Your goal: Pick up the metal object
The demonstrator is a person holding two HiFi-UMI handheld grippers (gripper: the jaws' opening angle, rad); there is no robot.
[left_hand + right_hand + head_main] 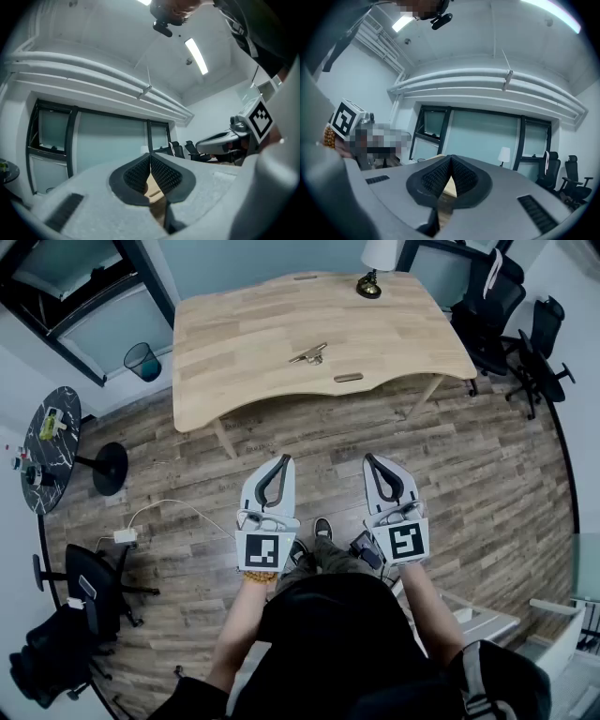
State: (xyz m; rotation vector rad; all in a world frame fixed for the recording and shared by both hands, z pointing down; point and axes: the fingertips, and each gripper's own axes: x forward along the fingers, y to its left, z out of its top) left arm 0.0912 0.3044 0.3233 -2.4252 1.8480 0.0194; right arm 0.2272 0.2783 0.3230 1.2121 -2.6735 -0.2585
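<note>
A small metal object point(308, 355) lies near the middle of the wooden table point(244, 334), well ahead of me. I hold both grippers level above the floor, short of the table's near edge. My left gripper point(284, 459) is shut, its tips touching with nothing between them. My right gripper point(368, 458) is shut and empty too. In the left gripper view the closed gripper point(150, 154) points toward the table, and the right gripper point(450, 157) does the same in its own view. The metal object is hidden in both gripper views.
A lamp point(373, 266) stands at the table's far edge. Black office chairs point(506, 306) crowd the right side. A bin point(142, 360) and a round dark side table point(47, 446) sit at the left, with another chair point(84, 596) near me. A cable point(169, 512) lies on the wooden floor.
</note>
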